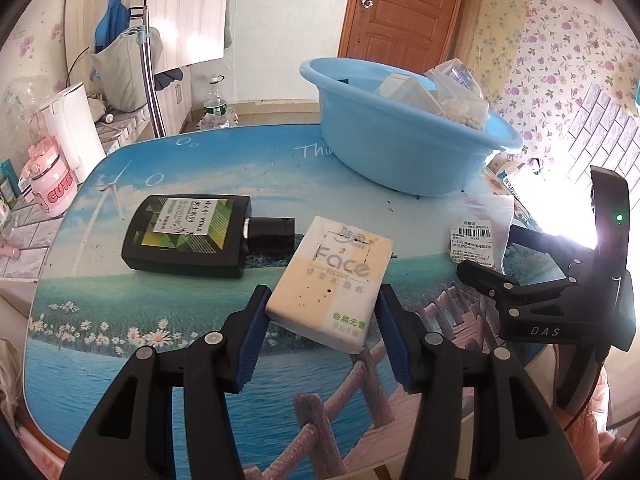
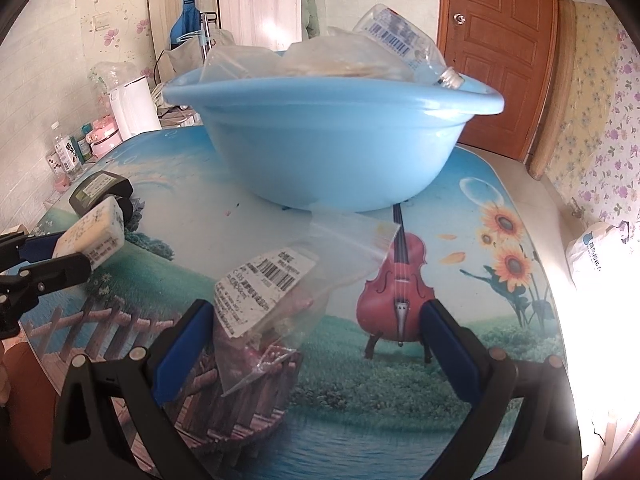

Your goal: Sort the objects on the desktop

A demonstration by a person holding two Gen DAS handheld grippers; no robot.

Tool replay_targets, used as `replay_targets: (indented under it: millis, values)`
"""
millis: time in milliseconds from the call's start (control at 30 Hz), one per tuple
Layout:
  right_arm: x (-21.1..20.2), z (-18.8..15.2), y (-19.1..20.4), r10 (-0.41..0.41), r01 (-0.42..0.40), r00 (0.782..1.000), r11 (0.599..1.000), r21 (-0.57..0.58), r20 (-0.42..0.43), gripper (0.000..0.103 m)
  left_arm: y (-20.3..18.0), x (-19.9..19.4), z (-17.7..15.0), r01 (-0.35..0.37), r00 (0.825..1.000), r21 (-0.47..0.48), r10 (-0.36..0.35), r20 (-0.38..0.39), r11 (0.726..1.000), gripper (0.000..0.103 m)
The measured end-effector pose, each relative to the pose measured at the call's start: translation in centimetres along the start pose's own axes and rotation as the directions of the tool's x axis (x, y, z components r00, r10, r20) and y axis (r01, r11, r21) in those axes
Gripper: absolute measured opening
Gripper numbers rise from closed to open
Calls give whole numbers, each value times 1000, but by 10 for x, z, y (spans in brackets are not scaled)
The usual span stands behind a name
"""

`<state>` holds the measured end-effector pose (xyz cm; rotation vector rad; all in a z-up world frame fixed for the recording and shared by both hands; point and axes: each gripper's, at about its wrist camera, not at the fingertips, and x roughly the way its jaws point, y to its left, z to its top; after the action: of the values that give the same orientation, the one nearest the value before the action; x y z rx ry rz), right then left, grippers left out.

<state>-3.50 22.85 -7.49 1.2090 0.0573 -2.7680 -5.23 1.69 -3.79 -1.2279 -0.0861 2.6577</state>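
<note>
I'm clamping the tissue pack [image 1: 332, 280] in my left gripper [image 1: 320, 320], lifted off the table [image 1: 120, 312] for the basin [image 1: 400, 152]; my right gripper [image 2: 320, 344] is gaping around a plastic bag [image 2: 288, 280] (not gripped)

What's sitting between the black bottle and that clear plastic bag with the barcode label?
The tissue pack, gripped by the left gripper, lies between the black bottle and plastic bag, in the left wrist view.
</note>
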Motion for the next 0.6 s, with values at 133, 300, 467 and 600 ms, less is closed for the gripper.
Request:
replay_targets:
  millis: [133,300,467,600]
  values:
    - [0,0,1,0,0,1000,1000,0,1,103,3,-2,-2,-8,1000,-11,8,2,1000,52]
    - [0,0,1,0,0,1000,1000,1,2,103,2,-1,-3,-7,1000,-16,7,-5,1000,52]
    - [0,0,1,0,0,1000,1000,0,2,103,3,-2,-4,-3,1000,-14,3,-2,1000,52]
    - [0,-1,1,0,0,1000,1000,0,2,103,3,-2,-4,-1,1000,-15,1,-2,1000,52]
